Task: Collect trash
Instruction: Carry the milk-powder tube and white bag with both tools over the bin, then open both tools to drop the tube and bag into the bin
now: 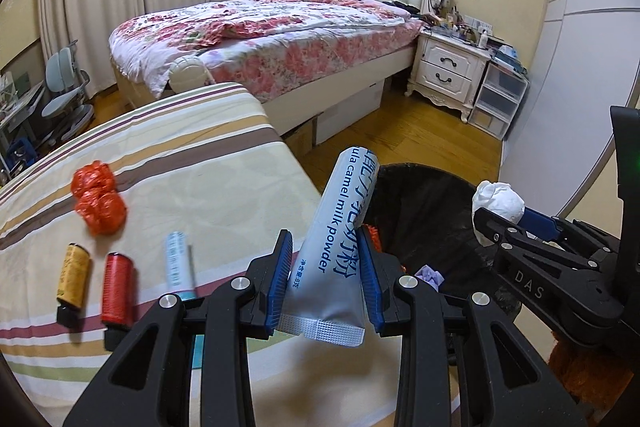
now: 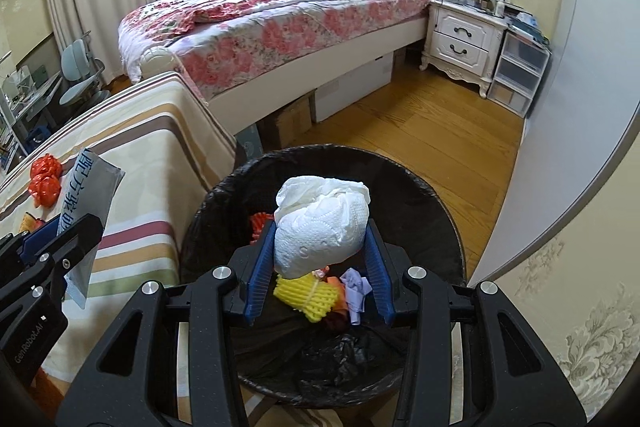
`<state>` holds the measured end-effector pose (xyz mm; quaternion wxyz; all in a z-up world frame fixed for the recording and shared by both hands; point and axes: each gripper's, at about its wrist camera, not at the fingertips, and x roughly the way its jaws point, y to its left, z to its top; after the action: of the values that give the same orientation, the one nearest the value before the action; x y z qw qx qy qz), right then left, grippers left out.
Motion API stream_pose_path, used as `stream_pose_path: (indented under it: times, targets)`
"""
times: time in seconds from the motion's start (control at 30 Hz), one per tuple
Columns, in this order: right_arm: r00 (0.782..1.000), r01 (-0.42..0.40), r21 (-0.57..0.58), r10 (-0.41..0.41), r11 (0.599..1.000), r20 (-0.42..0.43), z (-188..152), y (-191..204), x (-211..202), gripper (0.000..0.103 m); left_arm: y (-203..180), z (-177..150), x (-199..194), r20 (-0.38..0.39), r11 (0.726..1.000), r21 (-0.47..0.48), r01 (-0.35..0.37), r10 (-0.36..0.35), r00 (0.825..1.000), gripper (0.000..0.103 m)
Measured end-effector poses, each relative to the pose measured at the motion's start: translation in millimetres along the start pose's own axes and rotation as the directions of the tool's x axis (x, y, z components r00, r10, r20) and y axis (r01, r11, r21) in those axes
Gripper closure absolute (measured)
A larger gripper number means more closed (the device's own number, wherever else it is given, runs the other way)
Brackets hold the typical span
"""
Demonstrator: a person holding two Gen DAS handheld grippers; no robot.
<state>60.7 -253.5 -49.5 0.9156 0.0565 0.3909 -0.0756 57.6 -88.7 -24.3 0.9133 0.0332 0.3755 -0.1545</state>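
Right wrist view: striped table [image 2: 152, 131] beside a floral bed [image 2: 280, 11]. Right gripper [image 2: 320, 251] clamps tissue wad [image 2: 324, 231] over the black-lined bin [image 2: 448, 223] holding yellow foam net [image 2: 308, 295]; left gripper [image 1: 326, 267] grips a milk powder sachet [image 1: 340, 247].

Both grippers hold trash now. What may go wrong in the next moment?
The left gripper holds the milk powder sachet at the edge of the bin, so it may drop outside. The tissue wad in the right gripper might cling to the pads.

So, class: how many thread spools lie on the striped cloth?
2, side by side near the cloth's left edge: a yellow spool and, to its right, a red spool. Grippers may hide others.
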Motion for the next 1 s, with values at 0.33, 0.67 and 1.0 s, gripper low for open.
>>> stream_pose_path:
  times: [0.33,0.67,1.0]
  targets:
    - [1.0,0.004,0.022,-0.004,1.0,-0.014,5,-19,13,0.061,-26,8,25,-0.021,0.999,0.036,-0.006,0.007,1.0,0.069]
    - [1.0,0.005,0.041,-0.004,0.999,-0.022,7,-30,22,0.061,-38,13,37,-0.035,0.998,0.054,-0.008,0.01,0.999,0.069]
    - [1.0,0.007,0.051,-0.006,0.999,-0.026,5,-33,24,0.061,-40,14,43,-0.048,0.998,0.055,-0.009,0.012,0.999,0.069]
